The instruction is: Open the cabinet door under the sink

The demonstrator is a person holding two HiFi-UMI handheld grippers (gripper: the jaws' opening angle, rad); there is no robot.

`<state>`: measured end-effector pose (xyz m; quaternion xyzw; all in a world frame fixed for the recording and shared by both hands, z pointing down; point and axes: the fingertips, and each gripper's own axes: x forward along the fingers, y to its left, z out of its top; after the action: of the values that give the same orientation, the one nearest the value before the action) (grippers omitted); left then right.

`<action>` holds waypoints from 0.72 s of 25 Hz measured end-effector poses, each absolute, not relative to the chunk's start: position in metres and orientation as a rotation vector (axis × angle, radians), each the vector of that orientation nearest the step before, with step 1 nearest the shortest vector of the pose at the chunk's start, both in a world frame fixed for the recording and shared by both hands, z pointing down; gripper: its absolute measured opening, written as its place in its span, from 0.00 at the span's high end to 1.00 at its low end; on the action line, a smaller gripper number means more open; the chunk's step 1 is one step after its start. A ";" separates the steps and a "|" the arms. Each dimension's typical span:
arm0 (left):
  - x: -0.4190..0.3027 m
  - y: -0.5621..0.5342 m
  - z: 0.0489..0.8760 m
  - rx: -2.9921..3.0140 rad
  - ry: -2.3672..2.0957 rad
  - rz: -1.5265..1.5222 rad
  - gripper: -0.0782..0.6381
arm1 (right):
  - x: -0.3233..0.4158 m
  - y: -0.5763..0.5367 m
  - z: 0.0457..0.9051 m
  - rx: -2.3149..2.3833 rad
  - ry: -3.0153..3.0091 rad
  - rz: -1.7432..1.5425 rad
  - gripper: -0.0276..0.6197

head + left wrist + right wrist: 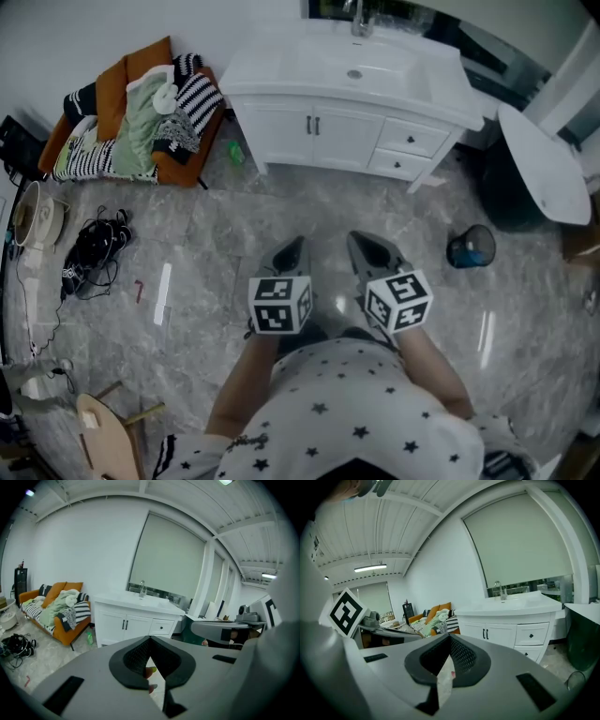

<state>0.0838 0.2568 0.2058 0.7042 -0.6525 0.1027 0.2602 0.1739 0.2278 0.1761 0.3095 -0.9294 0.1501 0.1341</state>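
Observation:
The white sink cabinet [319, 131] stands against the far wall, its two doors shut, with a pair of dark handles [314, 125] at the middle. My left gripper [297, 243] and right gripper [357, 238] are side by side over the grey floor, well short of the cabinet and pointing at it. Both are shut with nothing in them. The left gripper view shows the cabinet doors [125, 624] beyond the closed left gripper [150, 640]. In the right gripper view the door handles [485, 633] sit past the closed right gripper [450, 637].
An orange sofa [141, 112] heaped with clothes stands left of the cabinet, a green bottle [234, 152] on the floor between them. A blue bucket [471, 247] and a white tabletop [544, 164] are at right. Black cables [94, 248] lie at left.

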 end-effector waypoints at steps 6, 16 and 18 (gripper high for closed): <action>0.048 0.235 0.209 1.914 -1.731 0.287 0.88 | 0.136 0.210 0.175 0.914 -2.679 0.440 0.95; -0.003 0.195 0.222 1.936 -1.685 0.314 0.88 | 0.086 0.171 0.185 0.967 -2.650 0.473 0.95; -0.012 0.188 0.224 1.940 -1.680 0.315 0.88 | 0.078 0.166 0.187 0.970 -2.645 0.471 0.95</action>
<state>-0.0122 0.1877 0.2237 0.7216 -0.6247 0.1173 0.2744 0.0775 0.1655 0.1869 0.3362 -0.9166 0.1631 0.1421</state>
